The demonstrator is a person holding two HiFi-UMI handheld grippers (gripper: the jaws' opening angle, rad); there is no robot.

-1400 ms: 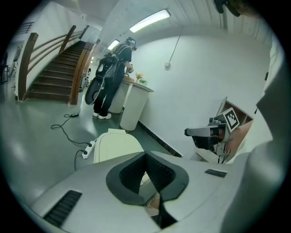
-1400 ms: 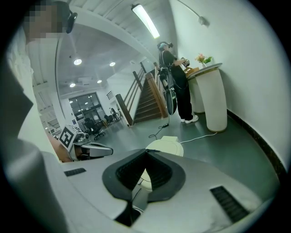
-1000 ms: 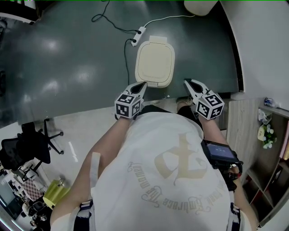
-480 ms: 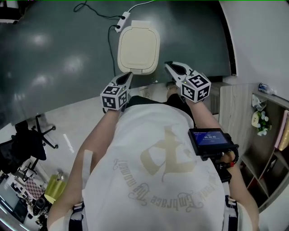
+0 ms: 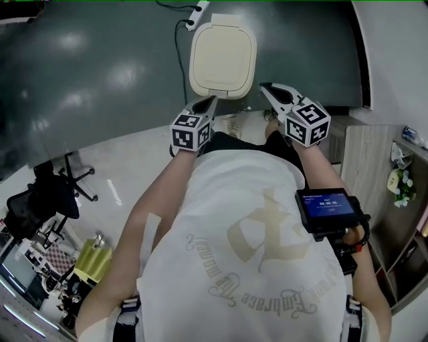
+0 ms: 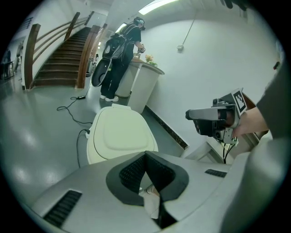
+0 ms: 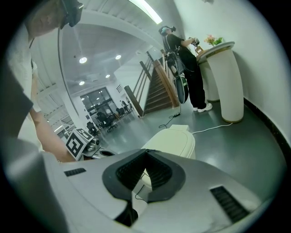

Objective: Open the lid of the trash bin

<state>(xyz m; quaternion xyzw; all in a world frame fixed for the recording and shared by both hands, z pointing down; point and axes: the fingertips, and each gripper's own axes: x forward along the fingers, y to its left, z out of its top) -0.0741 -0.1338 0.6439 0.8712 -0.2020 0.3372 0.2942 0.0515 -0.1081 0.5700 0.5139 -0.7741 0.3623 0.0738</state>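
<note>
Trash bin lid (image 5: 223, 59) lies shut just ahead of me. I hold my left claw (image 5: 211, 100) and right claw (image 5: 263, 87) near its front edge, both pinched together on nothing, likely so a blunt tip can lift the rim.

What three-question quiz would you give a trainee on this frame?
1. True or false: the trash bin lid is already open.
2. Pick one. The left gripper and the right gripper are:
A) both shut and empty, not touching the lid
B) both open, one on each side of the lid
C) left shut on the lid, right open
3. Short answer: what white thing lies on the floor past the far end of the lid?

Key: 1 false, the lid lies flat and closed. 2 A, each pair of fingers is together with nothing between. 3 a power strip.
</note>
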